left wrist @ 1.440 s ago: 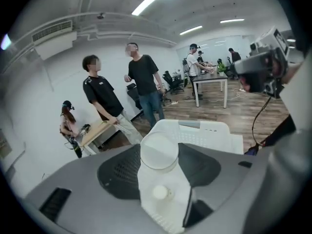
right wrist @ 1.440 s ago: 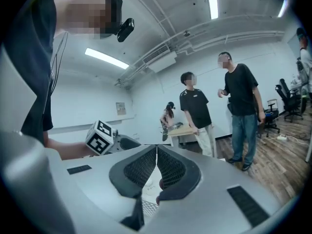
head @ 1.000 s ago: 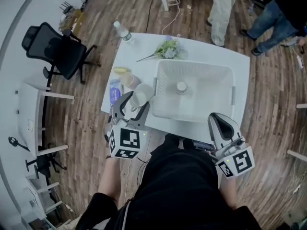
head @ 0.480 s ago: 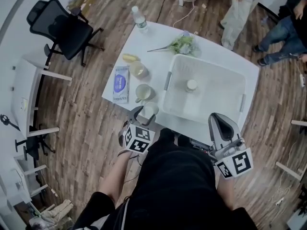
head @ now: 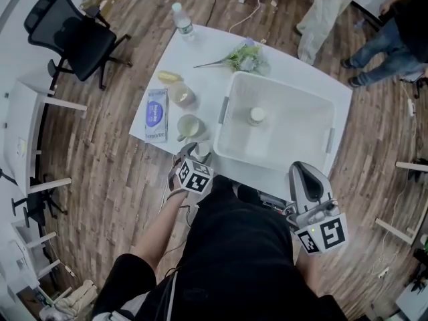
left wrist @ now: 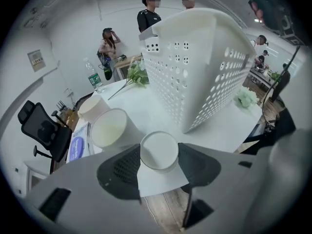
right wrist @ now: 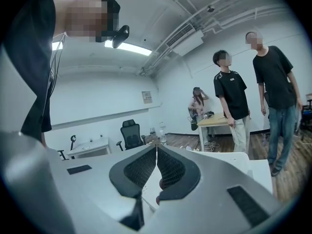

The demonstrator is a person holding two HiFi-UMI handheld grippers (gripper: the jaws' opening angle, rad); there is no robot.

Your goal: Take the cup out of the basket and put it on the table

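Note:
A white paper cup [left wrist: 159, 147] stands upright between the pads of my left gripper [left wrist: 159, 152], which is shut on it. In the head view the cup [head: 201, 150] and the left gripper [head: 195, 158] are over the near left corner of the white table [head: 294, 79]. The white perforated basket [head: 314, 142] stands just to the right, with one small white cup [head: 255, 115] still inside. My right gripper [head: 304, 171] is shut and empty, held off the table's near edge beside my body; its pads [right wrist: 168, 167] meet.
Two more cups [head: 189, 126] [head: 180, 93] stand left of the basket, next to a blue packet [head: 157, 114]. Flowers [head: 244, 57] and a water bottle [head: 180, 19] sit at the far edge. An office chair [head: 73, 35] is at the left; people stand at the far right.
My left gripper has carried the cup from beside the basket's left wall toward the table's near left corner. The right gripper has stayed where it was, shut.

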